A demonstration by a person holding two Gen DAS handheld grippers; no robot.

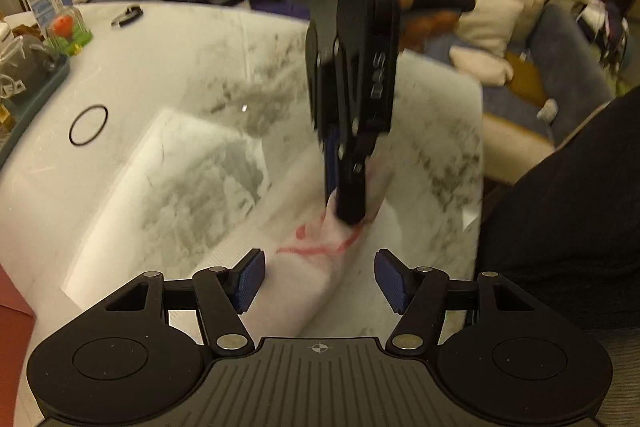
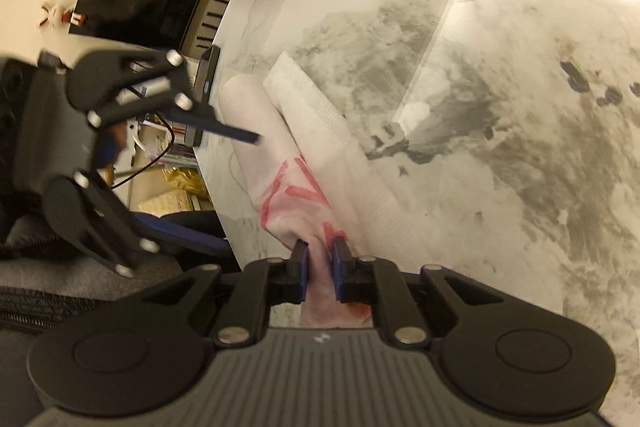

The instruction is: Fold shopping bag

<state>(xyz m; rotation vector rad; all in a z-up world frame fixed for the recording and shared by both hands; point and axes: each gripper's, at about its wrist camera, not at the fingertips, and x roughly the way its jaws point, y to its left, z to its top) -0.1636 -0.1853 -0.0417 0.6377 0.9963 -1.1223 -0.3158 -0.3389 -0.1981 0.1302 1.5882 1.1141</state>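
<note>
Right hand-held gripper [image 2: 320,259] pinching white shopping bag [image 2: 296,187], red lettering unreadable; left hand-held gripper [image 1: 320,277] spread.

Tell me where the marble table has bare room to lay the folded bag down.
Bare marble lies between the thin black ring and the white red-printed shopping bag, and beyond the right claw toward the table's far edge. The left rim is crowded by the cluttered teal tray.

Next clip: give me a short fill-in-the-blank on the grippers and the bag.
1. The right gripper is ____ on the bag.
2. The left gripper has its jaws ____.
3. The print on the bag is ____ in colour.
4. The bag lies on a ____-patterned table.

Missing words: shut; open; red; marble
</note>
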